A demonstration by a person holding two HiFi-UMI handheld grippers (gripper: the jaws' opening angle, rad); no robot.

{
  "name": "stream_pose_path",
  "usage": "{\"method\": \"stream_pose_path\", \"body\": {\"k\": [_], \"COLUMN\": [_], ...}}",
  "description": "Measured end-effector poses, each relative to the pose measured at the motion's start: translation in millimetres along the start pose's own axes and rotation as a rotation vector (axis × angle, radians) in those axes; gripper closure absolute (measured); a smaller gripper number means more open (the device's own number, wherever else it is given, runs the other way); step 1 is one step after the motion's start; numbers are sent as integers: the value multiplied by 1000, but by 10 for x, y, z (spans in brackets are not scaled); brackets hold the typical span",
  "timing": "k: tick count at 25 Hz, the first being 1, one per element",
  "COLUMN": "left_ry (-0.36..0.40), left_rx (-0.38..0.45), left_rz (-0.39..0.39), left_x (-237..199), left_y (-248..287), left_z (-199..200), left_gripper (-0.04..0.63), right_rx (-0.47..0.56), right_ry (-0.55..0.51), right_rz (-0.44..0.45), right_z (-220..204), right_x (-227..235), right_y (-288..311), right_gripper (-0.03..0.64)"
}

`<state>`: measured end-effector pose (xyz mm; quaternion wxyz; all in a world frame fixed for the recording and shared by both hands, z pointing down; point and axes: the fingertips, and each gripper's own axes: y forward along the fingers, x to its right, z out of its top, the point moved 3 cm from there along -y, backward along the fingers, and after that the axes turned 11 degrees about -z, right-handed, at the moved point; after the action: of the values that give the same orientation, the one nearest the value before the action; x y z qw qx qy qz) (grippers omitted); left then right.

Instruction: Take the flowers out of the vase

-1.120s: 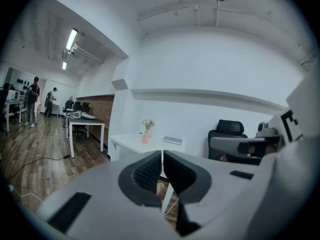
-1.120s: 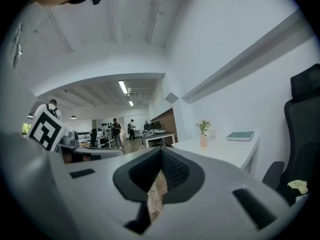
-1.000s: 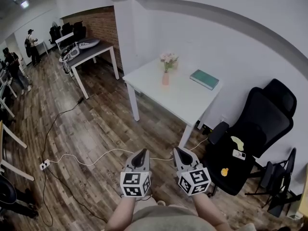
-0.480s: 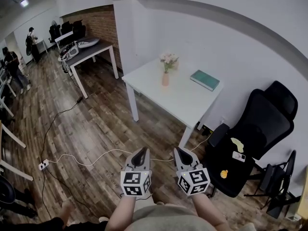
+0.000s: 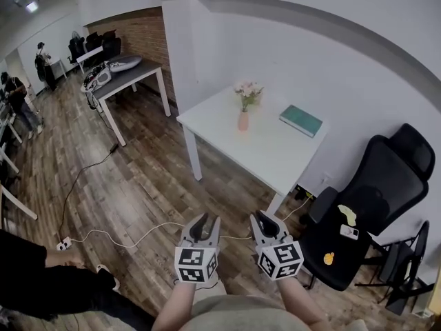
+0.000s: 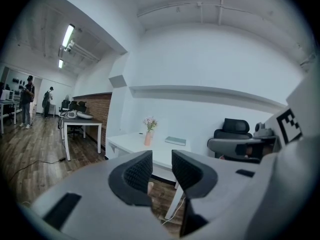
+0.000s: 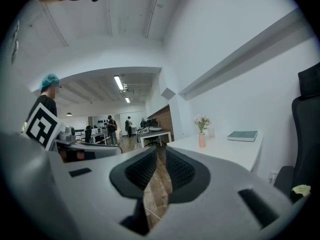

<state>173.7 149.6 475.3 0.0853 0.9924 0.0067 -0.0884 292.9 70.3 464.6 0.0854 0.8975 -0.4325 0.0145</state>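
Both grippers sit low and near in the head view, over the wood floor. The left gripper and the right gripper are side by side, well apart from the white table farther off. On that table a pink vase stands upright with the flowers in it. A green book lies to its right, and a black chair stands right of the table.

In the left gripper view the jaws have just been opening and stand moderately apart, with nothing between them. The vase and flowers show far beyond.

In the right gripper view the jaws have also just been opening, to a narrow empty gap. The vase and flowers stand far off to the right.
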Motion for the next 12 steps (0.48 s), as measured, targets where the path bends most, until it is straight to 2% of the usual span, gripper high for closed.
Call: {"method": "stream_pose_path", "body": {"k": [12], "left_ry": [7], "left_rx": [-26], "left_rz": [-47], "left_x": [-1081], "left_y": [573], "left_z": [355], "left_gripper": [443], "right_rx": [-12], "right_ry": [-13], "right_rz": [-17], "right_z": [264], "right_x": [-230], "right_y": [1233], "right_gripper": [490]}}
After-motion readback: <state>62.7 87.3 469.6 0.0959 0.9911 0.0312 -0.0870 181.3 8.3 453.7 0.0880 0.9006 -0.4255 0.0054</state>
